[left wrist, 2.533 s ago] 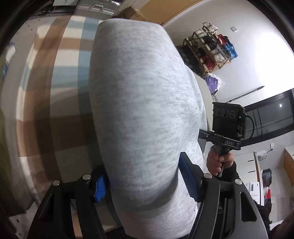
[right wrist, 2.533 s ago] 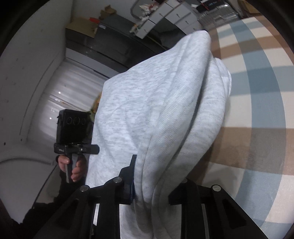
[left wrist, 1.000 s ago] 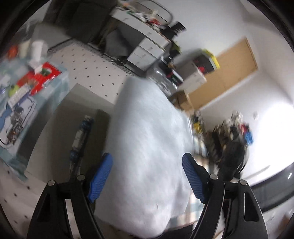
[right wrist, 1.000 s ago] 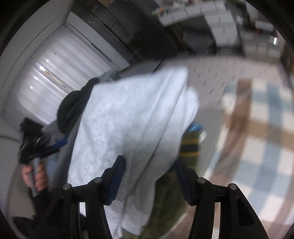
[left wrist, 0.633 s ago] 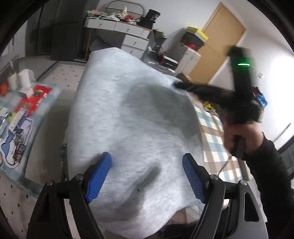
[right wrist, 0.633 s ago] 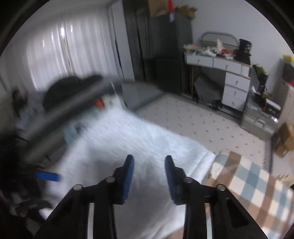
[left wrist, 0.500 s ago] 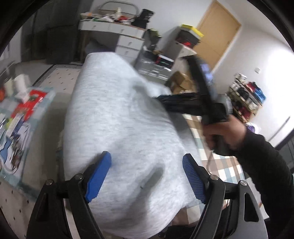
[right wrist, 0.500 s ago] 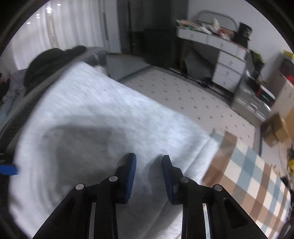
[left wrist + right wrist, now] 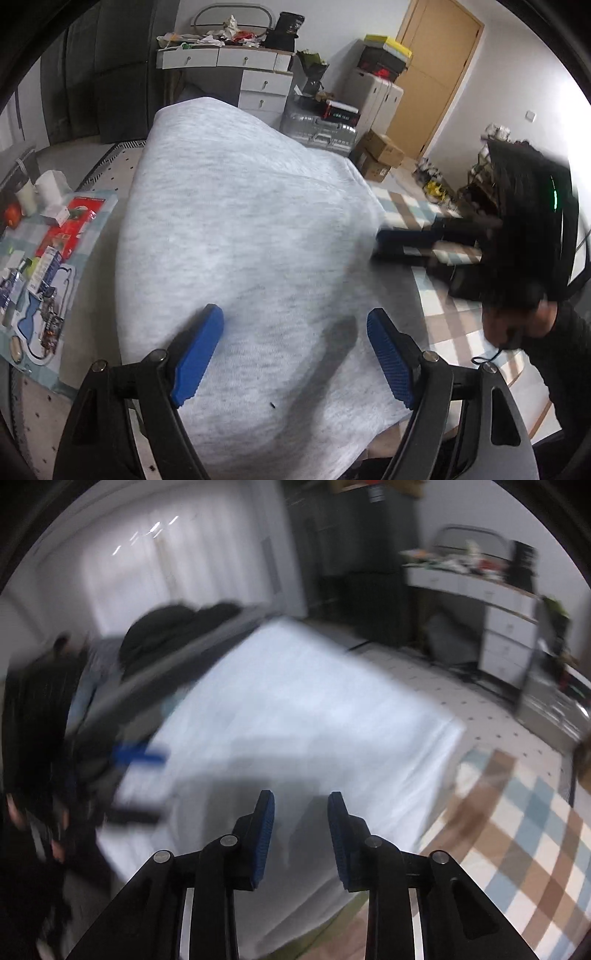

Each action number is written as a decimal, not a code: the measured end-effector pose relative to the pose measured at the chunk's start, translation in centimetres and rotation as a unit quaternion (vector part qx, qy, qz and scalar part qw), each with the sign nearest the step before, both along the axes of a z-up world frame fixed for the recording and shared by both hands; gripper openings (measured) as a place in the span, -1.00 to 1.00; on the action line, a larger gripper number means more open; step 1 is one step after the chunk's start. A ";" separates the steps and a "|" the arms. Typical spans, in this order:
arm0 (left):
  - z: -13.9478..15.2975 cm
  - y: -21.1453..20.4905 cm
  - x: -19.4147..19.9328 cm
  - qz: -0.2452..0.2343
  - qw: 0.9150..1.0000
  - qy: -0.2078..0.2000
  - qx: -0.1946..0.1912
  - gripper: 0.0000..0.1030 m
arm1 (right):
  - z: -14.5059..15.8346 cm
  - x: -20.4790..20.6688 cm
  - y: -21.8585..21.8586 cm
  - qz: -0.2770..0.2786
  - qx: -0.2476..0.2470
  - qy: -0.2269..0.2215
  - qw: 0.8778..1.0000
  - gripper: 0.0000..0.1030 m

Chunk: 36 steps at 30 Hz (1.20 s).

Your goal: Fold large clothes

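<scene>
A light grey folded garment (image 9: pixel 240 236) lies flat below me, spread wide; it also shows, blurred, in the right wrist view (image 9: pixel 295 716). My left gripper (image 9: pixel 295 354) hovers over its near part, open wide and empty, blue pads apart. My right gripper (image 9: pixel 299 827) hovers over the garment's near edge, jaws parted a little with nothing between them. The right gripper shows blurred at the right of the left wrist view (image 9: pixel 517 236), beside the garment's right edge.
A checked blue, brown and white rug (image 9: pixel 517 830) lies right of the garment. A low table with small items (image 9: pixel 40 236) stands at the left. White drawers (image 9: pixel 258 85), boxes (image 9: pixel 380 155) and a wooden door (image 9: pixel 432 74) are at the back. Dark clothes (image 9: pixel 173 627) are piled far left.
Both grippers have let go of the grey garment, which went from hanging to lying flat. The right gripper has drawn back to the right, away from the garment.
</scene>
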<state>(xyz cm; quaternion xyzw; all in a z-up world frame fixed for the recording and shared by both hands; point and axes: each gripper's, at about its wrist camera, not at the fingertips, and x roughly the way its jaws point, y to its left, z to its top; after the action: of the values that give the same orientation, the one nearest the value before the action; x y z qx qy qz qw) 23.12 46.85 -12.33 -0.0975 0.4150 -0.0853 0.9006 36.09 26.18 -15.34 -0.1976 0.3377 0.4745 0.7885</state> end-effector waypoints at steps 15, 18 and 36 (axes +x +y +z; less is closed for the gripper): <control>2.7 -1.6 -3.4 0.057 0.997 -0.037 0.023 0.47 | 0.5 0.3 -4.1 -0.044 0.119 0.034 0.991 -0.26; 4.4 -2.9 -6.2 0.082 0.992 -0.077 0.050 0.53 | 2.7 -1.2 -6.5 -0.064 0.157 0.038 0.985 0.02; 4.3 -15.1 -23.8 0.255 0.910 -0.300 0.129 0.98 | 6.1 -24.6 -23.9 -0.084 0.333 -0.160 0.925 1.00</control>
<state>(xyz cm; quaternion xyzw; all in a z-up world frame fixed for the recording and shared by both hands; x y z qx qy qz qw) -0.69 31.71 -8.00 -0.0527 0.0939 0.1760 0.9785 11.45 2.25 -9.25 0.0325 0.0450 0.4536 0.8895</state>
